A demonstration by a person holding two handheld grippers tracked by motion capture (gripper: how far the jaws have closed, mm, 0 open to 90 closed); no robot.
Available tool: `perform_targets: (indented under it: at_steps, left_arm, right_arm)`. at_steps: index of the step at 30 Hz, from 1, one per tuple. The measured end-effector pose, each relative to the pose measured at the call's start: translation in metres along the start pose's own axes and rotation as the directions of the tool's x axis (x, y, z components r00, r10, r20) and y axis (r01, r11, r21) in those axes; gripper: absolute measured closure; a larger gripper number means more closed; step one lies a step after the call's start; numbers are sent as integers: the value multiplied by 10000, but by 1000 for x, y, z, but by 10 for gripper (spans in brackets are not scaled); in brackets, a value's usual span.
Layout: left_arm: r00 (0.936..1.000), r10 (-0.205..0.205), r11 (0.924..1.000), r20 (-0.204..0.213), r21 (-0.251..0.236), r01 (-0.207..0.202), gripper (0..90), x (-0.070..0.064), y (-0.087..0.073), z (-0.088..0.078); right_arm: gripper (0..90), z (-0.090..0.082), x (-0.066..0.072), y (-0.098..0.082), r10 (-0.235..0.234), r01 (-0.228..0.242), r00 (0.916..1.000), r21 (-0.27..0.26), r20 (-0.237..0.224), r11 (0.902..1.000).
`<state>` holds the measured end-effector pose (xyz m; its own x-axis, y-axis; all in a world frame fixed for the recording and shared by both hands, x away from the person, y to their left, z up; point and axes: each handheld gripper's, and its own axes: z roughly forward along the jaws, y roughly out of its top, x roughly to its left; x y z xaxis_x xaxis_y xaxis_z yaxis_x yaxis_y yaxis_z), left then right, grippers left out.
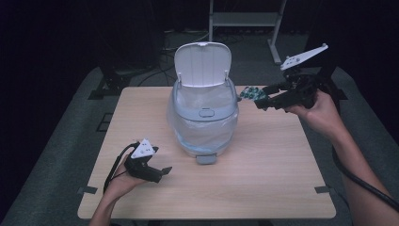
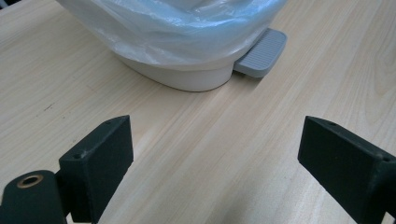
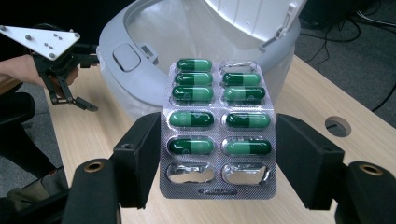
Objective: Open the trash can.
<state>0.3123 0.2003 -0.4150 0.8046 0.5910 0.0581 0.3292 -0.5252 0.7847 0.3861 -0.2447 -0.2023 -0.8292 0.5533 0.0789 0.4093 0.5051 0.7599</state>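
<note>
A white pedal bin (image 1: 203, 117) lined with a clear plastic bag stands mid-table, its lid (image 1: 202, 63) tipped up and back. My right gripper (image 1: 261, 100) hovers just right of the bin's rim, shut on a blister pack of green capsules (image 1: 251, 94). In the right gripper view the blister pack (image 3: 217, 130) sits edge to edge between the two jaws, its two bottom pockets empty, with the bin (image 3: 140, 51) behind it. My left gripper (image 1: 164, 172) rests at the front left of the table, open with nothing in it. Its jaws face the bin's grey pedal (image 2: 261, 51).
The wooden table (image 1: 263, 179) has a round cable hole (image 3: 338, 126) near its right side. A metal frame (image 1: 244, 19) and cables stand on the dark floor behind the table.
</note>
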Motion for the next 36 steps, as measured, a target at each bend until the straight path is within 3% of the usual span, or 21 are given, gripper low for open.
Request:
perform_targets:
  at_steps: [36]
  left_arm:
    - [10000, -22, 10000, 43, 7, 22, 93, 0, -1, -2]
  right_arm:
    - [326, 28, 5, 54, -512, 526, 9972, 245, -537, 9983]
